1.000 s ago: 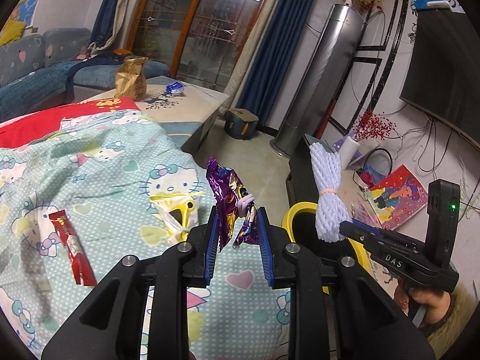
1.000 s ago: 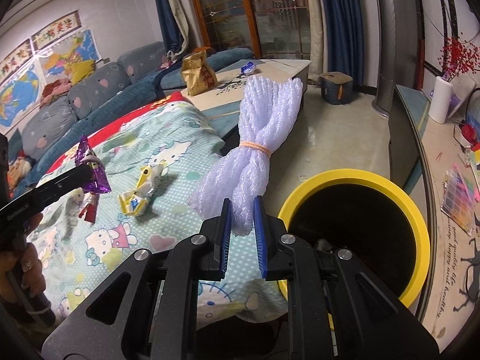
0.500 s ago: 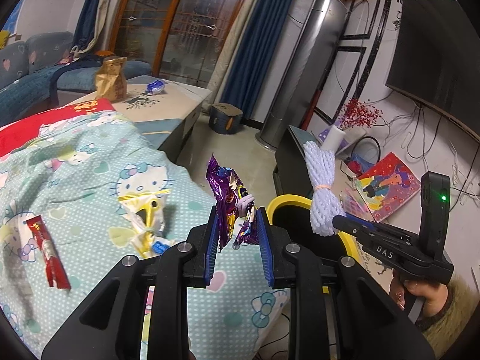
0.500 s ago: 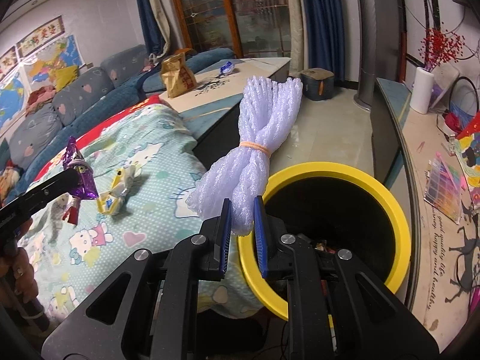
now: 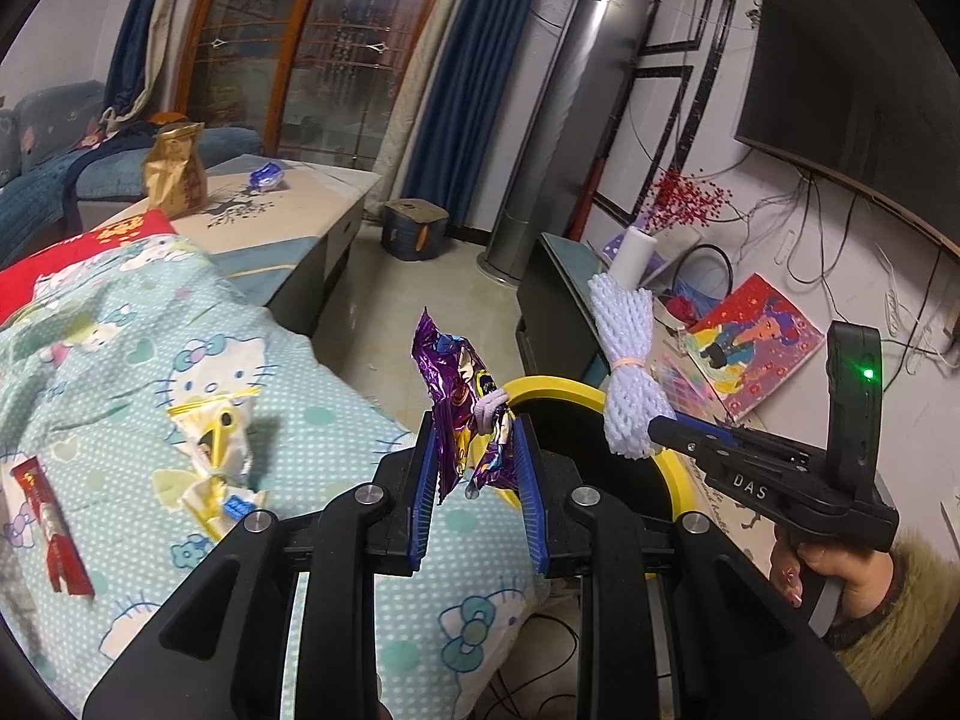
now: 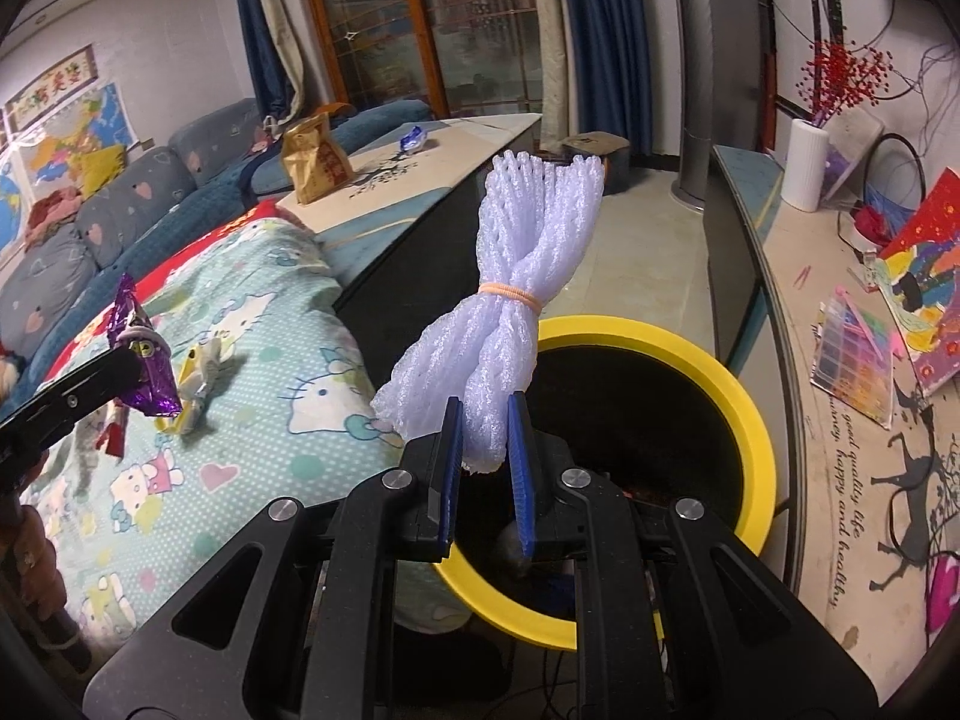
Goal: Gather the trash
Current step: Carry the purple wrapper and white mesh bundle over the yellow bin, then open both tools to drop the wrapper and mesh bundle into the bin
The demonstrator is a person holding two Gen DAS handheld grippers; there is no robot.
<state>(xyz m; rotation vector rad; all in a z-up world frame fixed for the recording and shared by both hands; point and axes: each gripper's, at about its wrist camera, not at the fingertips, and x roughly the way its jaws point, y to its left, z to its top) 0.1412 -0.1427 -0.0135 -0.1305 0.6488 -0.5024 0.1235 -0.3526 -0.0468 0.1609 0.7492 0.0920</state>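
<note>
Surface: cartoon-print blanket
Left gripper: clamped on purple wrapper
Right gripper: clamped on white foam netting over yellow-rimmed bin

A: Snack wrapper shiny purple, yellow print. Foam net bundle pale lilac-white, orange rubber band.

B: Bin yellow rim, black inside. Bedsheet aqua, white dots, cartoon cats. Gripper pads blue.
</note>
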